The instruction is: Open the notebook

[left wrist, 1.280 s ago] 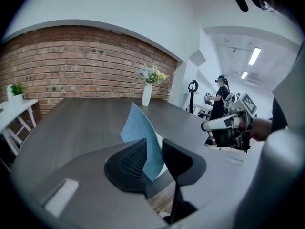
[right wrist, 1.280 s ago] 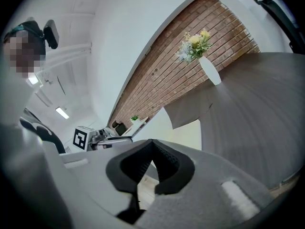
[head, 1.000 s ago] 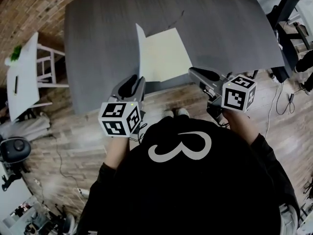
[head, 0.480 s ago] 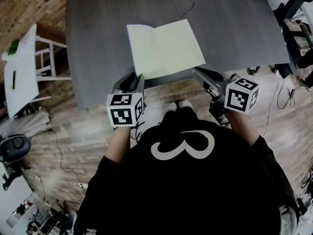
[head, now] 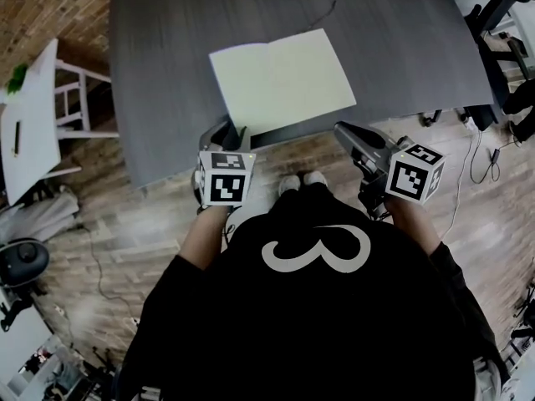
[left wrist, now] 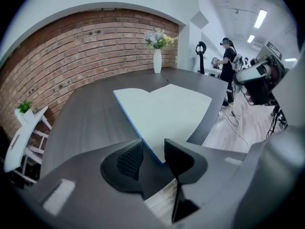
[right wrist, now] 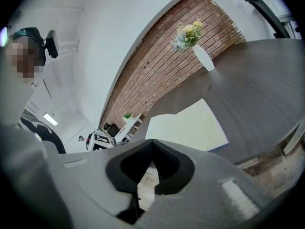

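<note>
The pale, cream-paged notebook with a blue cover edge lay spread open and flat on the dark grey wood-grain table, close to the table's near edge and roughly mid-way along it. A second earlier its left half had stood nearly upright above the table, mid-swing. Half a second earlier it was almost down, and now both halves rested level, with the centre fold showing as a faint line.

The left gripper sat at the table's near edge, just by the notebook's near-left corner. Its jaws were opening. In the left gripper view, that blue-edged corner showed through the gap of the left gripper, but neither pad pressed on it, so the cover had been let go. The right gripper hung just off the table's near edge, clear of the notebook, with its jaws clenched tip to tip on nothing, as the right gripper view of the right gripper showed.

Judged from this, the opening looked done. The pages lay flat without support, and what remained seemed only to draw both grippers back from the table.
</note>
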`<control>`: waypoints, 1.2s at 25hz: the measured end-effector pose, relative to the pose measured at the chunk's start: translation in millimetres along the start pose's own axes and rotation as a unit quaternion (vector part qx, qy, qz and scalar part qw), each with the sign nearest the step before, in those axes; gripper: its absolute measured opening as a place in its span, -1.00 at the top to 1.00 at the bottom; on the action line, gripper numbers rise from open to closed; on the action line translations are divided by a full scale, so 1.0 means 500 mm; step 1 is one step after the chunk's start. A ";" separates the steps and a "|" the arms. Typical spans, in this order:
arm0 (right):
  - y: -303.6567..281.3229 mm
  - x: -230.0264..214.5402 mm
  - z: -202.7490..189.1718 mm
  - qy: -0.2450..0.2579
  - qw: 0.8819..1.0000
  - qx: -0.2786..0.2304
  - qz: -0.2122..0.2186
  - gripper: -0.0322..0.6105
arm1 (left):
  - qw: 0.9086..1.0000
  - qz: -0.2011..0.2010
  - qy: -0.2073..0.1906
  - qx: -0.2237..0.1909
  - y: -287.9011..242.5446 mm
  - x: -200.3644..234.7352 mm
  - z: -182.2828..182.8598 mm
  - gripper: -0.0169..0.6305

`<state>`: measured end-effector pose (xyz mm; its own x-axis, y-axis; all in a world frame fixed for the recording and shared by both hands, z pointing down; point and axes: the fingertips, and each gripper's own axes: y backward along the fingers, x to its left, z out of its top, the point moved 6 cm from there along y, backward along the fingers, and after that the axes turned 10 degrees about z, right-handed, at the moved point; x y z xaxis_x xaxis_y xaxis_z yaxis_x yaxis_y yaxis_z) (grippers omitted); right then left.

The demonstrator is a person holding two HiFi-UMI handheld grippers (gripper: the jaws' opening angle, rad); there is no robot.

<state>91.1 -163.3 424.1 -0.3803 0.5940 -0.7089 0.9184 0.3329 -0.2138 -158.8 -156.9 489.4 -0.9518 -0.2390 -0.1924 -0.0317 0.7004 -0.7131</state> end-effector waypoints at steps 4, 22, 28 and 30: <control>-0.007 0.005 -0.023 0.002 1.000 -0.006 0.000 0.90 | 0.999 0.010 -0.047 0.012 -0.010 -0.007 -0.008 0.46; 0.071 0.034 -0.019 -0.011 0.999 -0.033 0.005 0.90 | 0.998 0.002 -0.047 -0.043 0.037 -0.018 0.030 0.66; 0.101 0.056 -0.003 0.010 0.999 -0.032 0.017 0.90 | 0.993 0.014 -0.047 -0.103 0.094 -0.033 0.082 0.75; 0.113 0.064 0.005 0.021 0.999 -0.029 0.023 0.90 | 0.992 0.011 -0.038 -0.118 0.113 -0.043 0.098 0.75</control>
<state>131.4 -127.5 387.7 -0.3434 0.6398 -0.6876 0.9275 0.3463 -0.1409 -125.3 -145.1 420.0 -0.9274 -0.2657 -0.2634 -0.0901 0.8419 -0.5320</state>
